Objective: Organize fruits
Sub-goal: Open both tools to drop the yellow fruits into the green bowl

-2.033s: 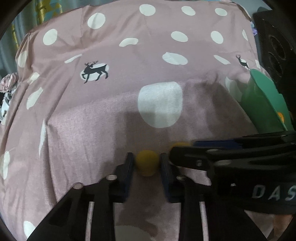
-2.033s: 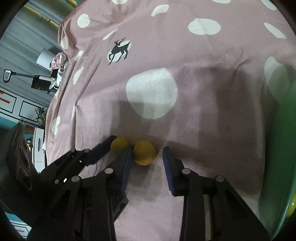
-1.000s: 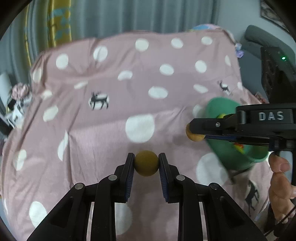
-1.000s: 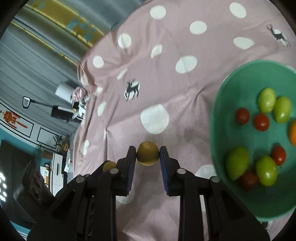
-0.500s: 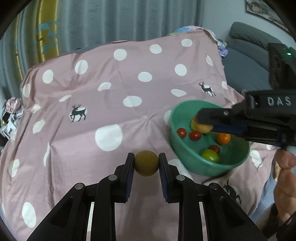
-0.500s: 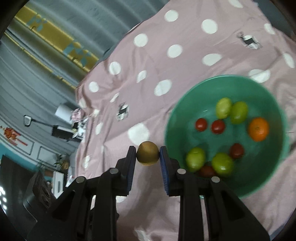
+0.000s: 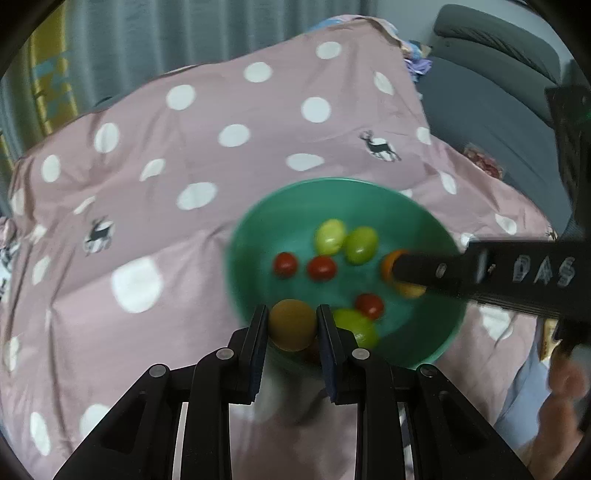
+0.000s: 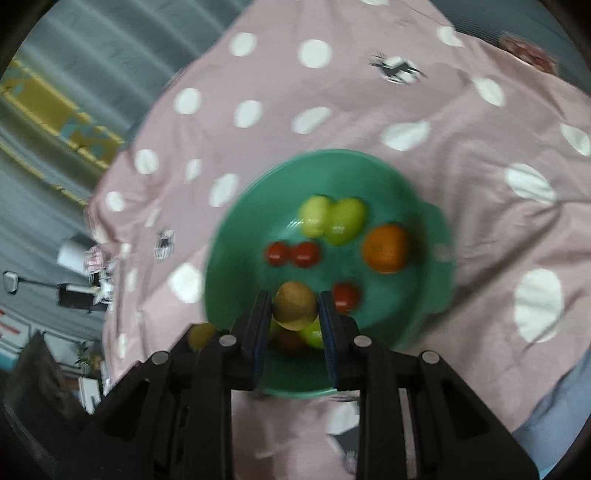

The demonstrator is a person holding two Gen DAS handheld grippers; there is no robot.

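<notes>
A green bowl (image 7: 255, 229) sits on the pink dotted cloth and holds several small fruits: red, green and one orange (image 8: 384, 248). My left gripper (image 7: 291, 325) is shut on a round yellow-brown fruit (image 7: 292, 324) and holds it over the bowl's near-left rim. My right gripper (image 8: 294, 310) is shut on a second round yellow-brown fruit (image 8: 294, 304) above the bowl (image 8: 236, 236). In the left wrist view the right gripper's arm (image 7: 480, 273) reaches over the bowl from the right, its fruit (image 7: 410, 290) partly hidden.
The pink cloth with white dots and deer prints (image 7: 147, 166) covers the whole surface. A grey sofa (image 7: 491, 74) stands at the back right. Curtains (image 7: 147, 33) hang behind. A person's hand (image 7: 561, 380) shows at the right edge.
Both grippers have lifted their fruits off the cloth and carried them right, over the green bowl. Both stay shut on the fruits.
</notes>
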